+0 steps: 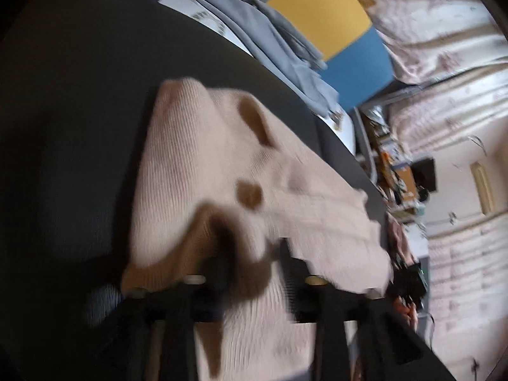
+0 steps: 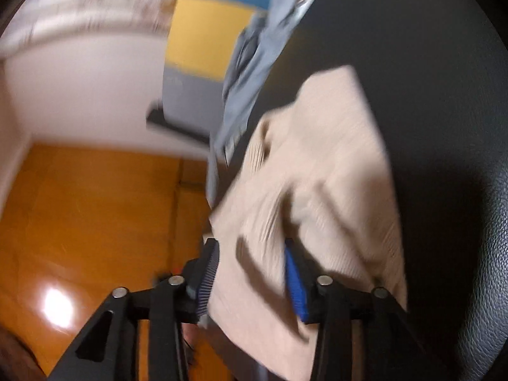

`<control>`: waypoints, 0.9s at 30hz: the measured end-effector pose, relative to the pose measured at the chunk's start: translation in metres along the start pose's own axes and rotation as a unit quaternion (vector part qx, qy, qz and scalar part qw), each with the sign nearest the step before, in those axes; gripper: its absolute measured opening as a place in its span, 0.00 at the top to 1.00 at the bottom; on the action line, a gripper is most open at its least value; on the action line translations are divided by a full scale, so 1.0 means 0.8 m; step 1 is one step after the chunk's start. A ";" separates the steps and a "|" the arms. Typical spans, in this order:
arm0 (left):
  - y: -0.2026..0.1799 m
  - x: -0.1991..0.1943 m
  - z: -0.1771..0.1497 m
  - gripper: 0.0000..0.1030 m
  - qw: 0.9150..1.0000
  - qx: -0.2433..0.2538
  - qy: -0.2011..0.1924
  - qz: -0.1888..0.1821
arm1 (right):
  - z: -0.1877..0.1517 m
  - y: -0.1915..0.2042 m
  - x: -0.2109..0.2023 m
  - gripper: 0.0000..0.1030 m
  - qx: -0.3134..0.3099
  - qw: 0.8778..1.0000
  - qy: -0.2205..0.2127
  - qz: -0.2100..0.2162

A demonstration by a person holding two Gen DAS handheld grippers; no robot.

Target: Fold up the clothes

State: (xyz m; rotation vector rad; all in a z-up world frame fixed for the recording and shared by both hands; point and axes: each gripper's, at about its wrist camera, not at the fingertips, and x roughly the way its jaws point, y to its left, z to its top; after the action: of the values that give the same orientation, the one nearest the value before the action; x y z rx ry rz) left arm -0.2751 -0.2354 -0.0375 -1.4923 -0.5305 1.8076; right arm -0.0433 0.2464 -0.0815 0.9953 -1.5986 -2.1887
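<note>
Folding looks midway: both grippers, left gripper (image 1: pixel 250 270) and right gripper (image 2: pixel 254 273), pinch the beige sweater (image 1: pixel 222 158) over the black table (image 1: pixel 79 95); grey clothes (image 1: pixel 270 38) beyond it wait.

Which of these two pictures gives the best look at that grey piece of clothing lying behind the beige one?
The left wrist view. There the grey garment lies fairly sharp, spread in folds along the far edge of the dark surface, beyond the beige sweater. The right wrist view shows it only as a blurred, narrow strip.
</note>
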 end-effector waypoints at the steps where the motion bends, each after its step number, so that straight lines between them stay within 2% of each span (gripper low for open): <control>1: -0.004 -0.003 -0.003 0.34 1.000 0.007 0.003 -0.006 | -0.001 0.005 0.009 0.59 -0.017 1.000 0.014 -0.019; 3: -0.013 -0.004 -0.008 0.31 1.000 0.026 0.007 -0.006 | -0.003 0.015 0.025 0.63 -0.048 0.997 0.038 -0.051; 4: -0.018 -0.001 -0.009 0.32 0.999 0.038 0.004 0.003 | -0.002 0.016 0.029 0.79 -0.048 0.997 0.033 -0.049; 5: -0.022 0.003 -0.008 0.35 0.999 0.050 0.002 0.014 | 0.000 0.016 0.033 0.88 -0.048 0.997 0.029 -0.048; 6: -0.025 0.008 -0.009 0.42 0.998 0.059 0.000 0.030 | 0.001 0.018 0.035 0.95 -0.048 0.998 0.025 -0.045; 7: -0.029 0.016 -0.008 0.75 0.997 0.067 0.002 0.046 | 0.002 0.024 0.034 0.96 -0.051 0.998 0.020 -0.040; 8: -0.031 0.022 -0.006 0.93 0.996 0.072 0.006 0.056 | 0.002 0.034 0.028 0.96 -0.060 0.997 0.012 -0.035; 11: -0.041 -0.003 -0.004 0.93 0.995 0.073 -0.038 0.050 | -0.011 0.072 -0.011 0.96 -0.092 0.996 -0.019 -0.002; 12: -0.047 -0.014 -0.003 0.93 0.994 0.081 -0.052 0.048 | -0.004 0.090 -0.014 0.96 -0.107 0.994 -0.032 0.002; 16: -0.086 -0.059 0.011 0.93 0.984 0.128 -0.112 0.042 | 0.019 0.136 -0.025 0.96 -0.148 0.986 -0.070 0.021; 18: -0.103 -0.073 0.022 0.93 0.979 0.149 -0.134 0.043 | 0.035 0.149 -0.023 0.96 -0.157 0.983 -0.088 0.026; 21: -0.115 -0.083 0.047 0.93 0.975 0.156 -0.153 0.043 | 0.053 0.154 -0.016 0.96 -0.153 0.982 -0.103 0.037; 23: -0.121 -0.072 0.066 0.93 0.972 0.165 -0.159 0.047 | 0.062 0.142 -0.004 0.96 -0.151 0.983 -0.098 0.018; 27: -0.104 -0.003 0.079 0.92 0.968 0.184 -0.108 0.129 | 0.068 0.086 0.032 0.94 -0.106 0.991 -0.079 -0.034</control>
State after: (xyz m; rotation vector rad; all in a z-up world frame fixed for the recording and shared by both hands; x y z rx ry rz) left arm -0.3133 -0.1749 0.0381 -1.1561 -0.0898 2.1476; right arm -0.1100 0.2469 -0.0194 0.8444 -1.3739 -2.4771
